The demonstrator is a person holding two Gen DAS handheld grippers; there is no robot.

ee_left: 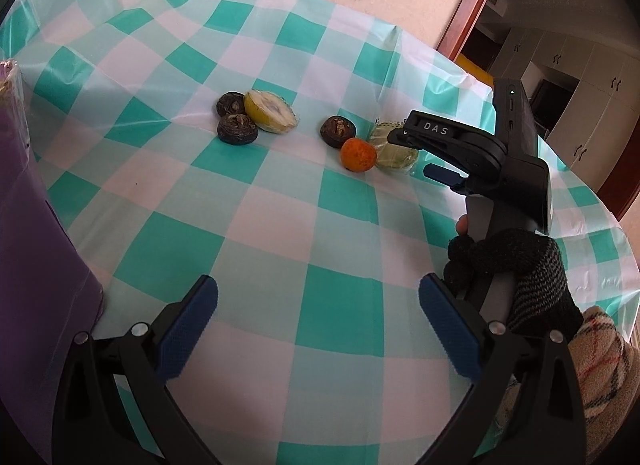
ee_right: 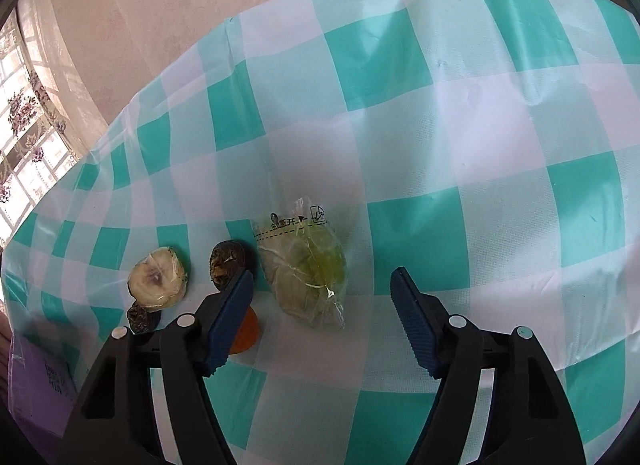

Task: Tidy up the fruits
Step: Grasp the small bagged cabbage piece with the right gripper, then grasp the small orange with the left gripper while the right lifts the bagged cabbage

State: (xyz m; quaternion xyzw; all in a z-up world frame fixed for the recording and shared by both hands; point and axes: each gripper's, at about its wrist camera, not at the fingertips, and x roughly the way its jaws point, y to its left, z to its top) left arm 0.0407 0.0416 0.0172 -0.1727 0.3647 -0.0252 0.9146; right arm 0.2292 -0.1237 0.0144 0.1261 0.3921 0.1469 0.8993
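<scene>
Teal-and-white checked tablecloth covers the table and carries all the fruit. Purple box stands at the left edge. Left gripper hovers low over bare cloth, jaws wide and empty, well short of the fruit. Right gripper hangs just above the bagged green fruit, jaws wide and empty, straddling it. Wrapped pale slice touches two dark dried fruits; a third dark fruit lies near the small orange, which sits just beside the bag. Risks, as judged: the slick film could slip or tear under the pads; the left finger, close over the orange, could nudge it rolling; loose cloth could bunch on closing
</scene>
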